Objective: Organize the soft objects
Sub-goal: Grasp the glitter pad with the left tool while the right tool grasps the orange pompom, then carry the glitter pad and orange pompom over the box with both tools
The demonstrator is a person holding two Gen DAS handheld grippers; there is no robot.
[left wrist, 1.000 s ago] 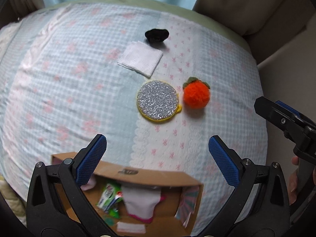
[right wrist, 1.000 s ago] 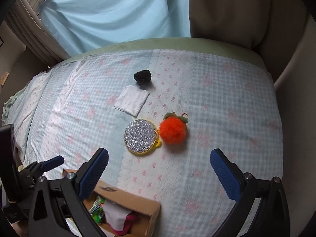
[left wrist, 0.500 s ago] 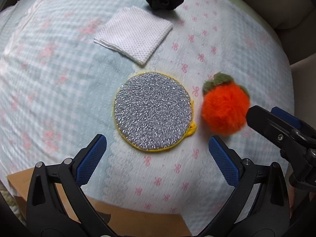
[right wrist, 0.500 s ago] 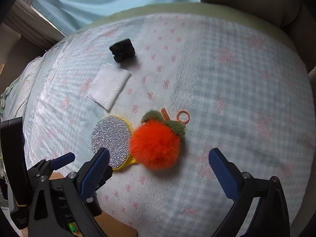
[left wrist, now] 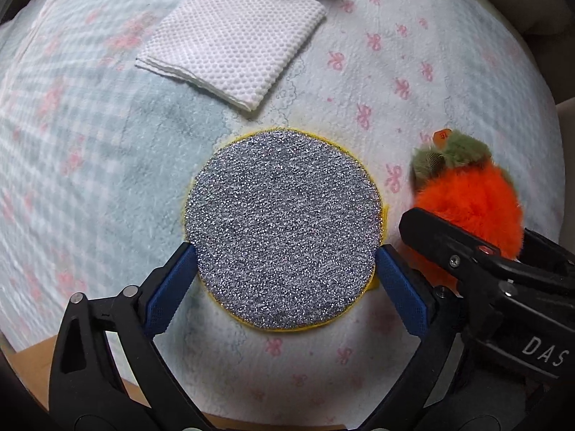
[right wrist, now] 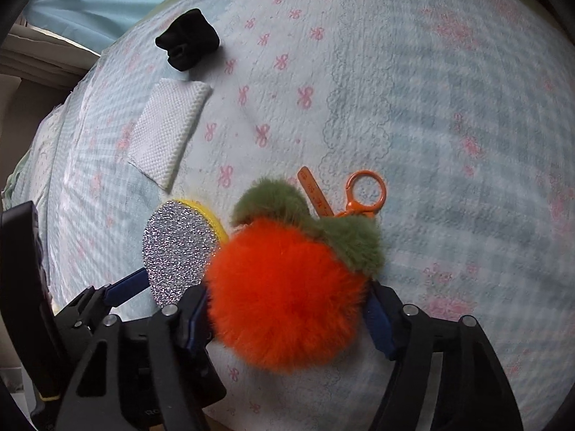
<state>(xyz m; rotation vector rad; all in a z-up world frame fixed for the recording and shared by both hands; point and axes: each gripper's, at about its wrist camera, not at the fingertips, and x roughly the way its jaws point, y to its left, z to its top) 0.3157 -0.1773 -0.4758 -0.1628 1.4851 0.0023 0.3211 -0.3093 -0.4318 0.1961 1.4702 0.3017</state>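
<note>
A round silver glitter sponge with a yellow rim (left wrist: 284, 230) lies on the bedspread. My left gripper (left wrist: 284, 287) is open, its blue pads (left wrist: 169, 287) touching the sponge's two sides. A fluffy orange pom-pom with green leaves and an orange clasp (right wrist: 287, 294) lies right of the sponge. My right gripper (right wrist: 287, 319) straddles it, pads against its fur, not visibly squeezing it. The pom-pom also shows in the left wrist view (left wrist: 474, 197), and the sponge in the right wrist view (right wrist: 176, 251).
A folded white mesh cloth (left wrist: 233, 39) lies behind the sponge, and a black bundle (right wrist: 187, 43) behind that. A cardboard box edge (left wrist: 32, 352) sits at the near side. The bed's checked cover (right wrist: 449, 107) stretches to the right.
Both grippers have moved forward and down. The left now brackets the sponge and the right brackets the pom-pom. The box has slipped almost out of view.
</note>
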